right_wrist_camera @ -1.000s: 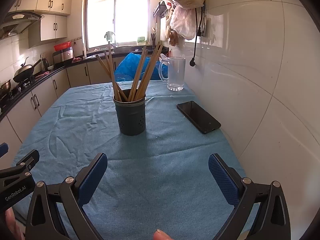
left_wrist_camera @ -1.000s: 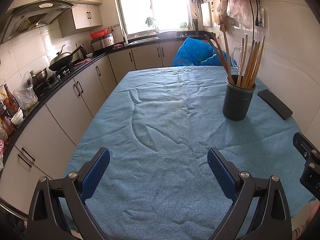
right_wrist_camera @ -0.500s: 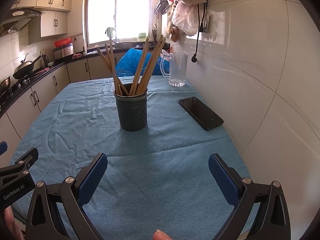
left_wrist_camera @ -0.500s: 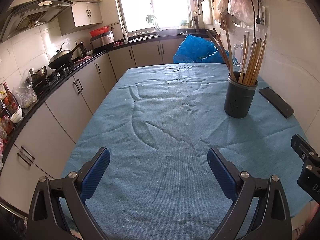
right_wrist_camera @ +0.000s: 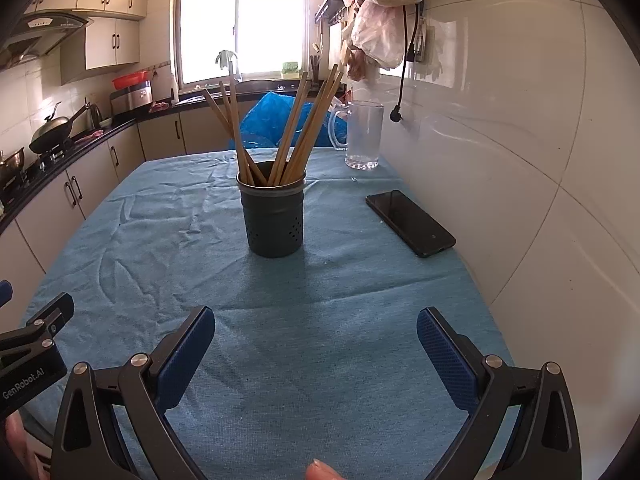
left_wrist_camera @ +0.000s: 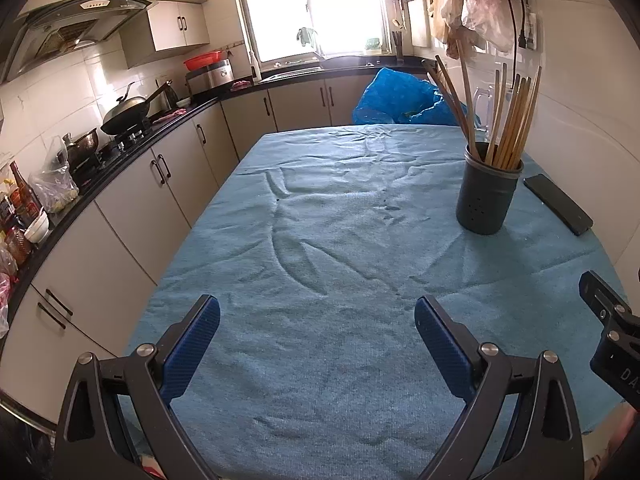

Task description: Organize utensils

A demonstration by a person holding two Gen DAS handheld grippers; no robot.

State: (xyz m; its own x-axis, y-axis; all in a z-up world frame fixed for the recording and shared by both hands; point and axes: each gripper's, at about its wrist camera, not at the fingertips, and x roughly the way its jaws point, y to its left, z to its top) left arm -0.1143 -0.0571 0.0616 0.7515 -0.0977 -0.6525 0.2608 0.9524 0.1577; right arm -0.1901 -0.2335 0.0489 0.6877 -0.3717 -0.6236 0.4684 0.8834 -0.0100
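Observation:
A dark perforated utensil holder (right_wrist_camera: 275,216) stands upright on the blue cloth, filled with several wooden chopsticks (right_wrist_camera: 298,128) leaning outward. It also shows at the right of the left wrist view (left_wrist_camera: 486,196) with its chopsticks (left_wrist_camera: 512,120). My left gripper (left_wrist_camera: 316,332) is open and empty above the cloth's near part, well short and left of the holder. My right gripper (right_wrist_camera: 316,336) is open and empty, directly in front of the holder and apart from it.
A black phone (right_wrist_camera: 410,222) lies right of the holder near the tiled wall (right_wrist_camera: 520,160). A clear glass jug (right_wrist_camera: 363,136) and a blue bag (right_wrist_camera: 276,120) sit at the table's far end. Kitchen counter and cabinets (left_wrist_camera: 132,200) run along the left.
Both grippers have drawn back and risen slightly from the holder, so it looks a bit farther off. Both stay open and empty.

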